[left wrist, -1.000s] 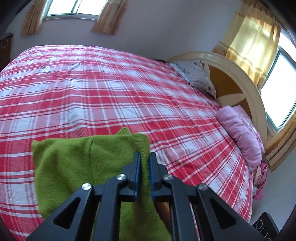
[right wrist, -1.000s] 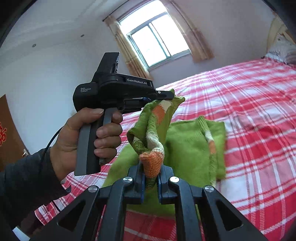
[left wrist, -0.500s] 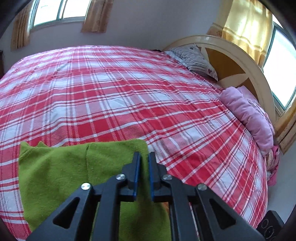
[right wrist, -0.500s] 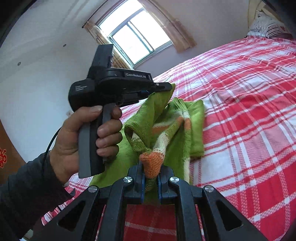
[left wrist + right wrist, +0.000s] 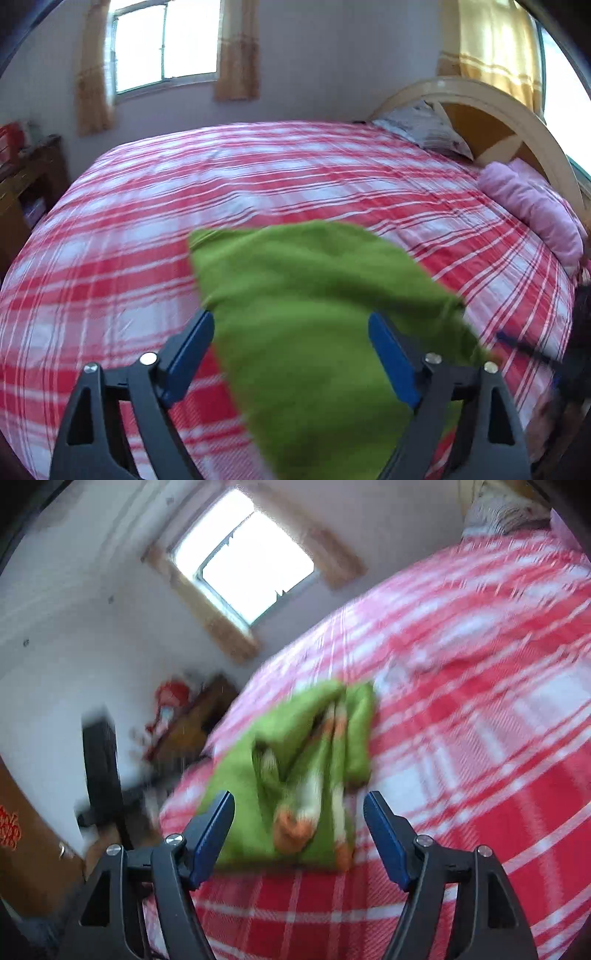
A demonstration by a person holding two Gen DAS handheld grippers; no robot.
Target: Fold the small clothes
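Bedspread (red plaid) carries green sweater; curtained window behind.

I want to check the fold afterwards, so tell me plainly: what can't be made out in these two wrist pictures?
- Green sweater, left wrist view: its near edge is cut off by the bottom of the frame and by the open left claw, whose jaws have just been opening.
- Green sweater, right wrist view: motion blur smears the striped folds, so how the layers lie is unclear.
- Dark shape, right wrist view: too blurred to identify.
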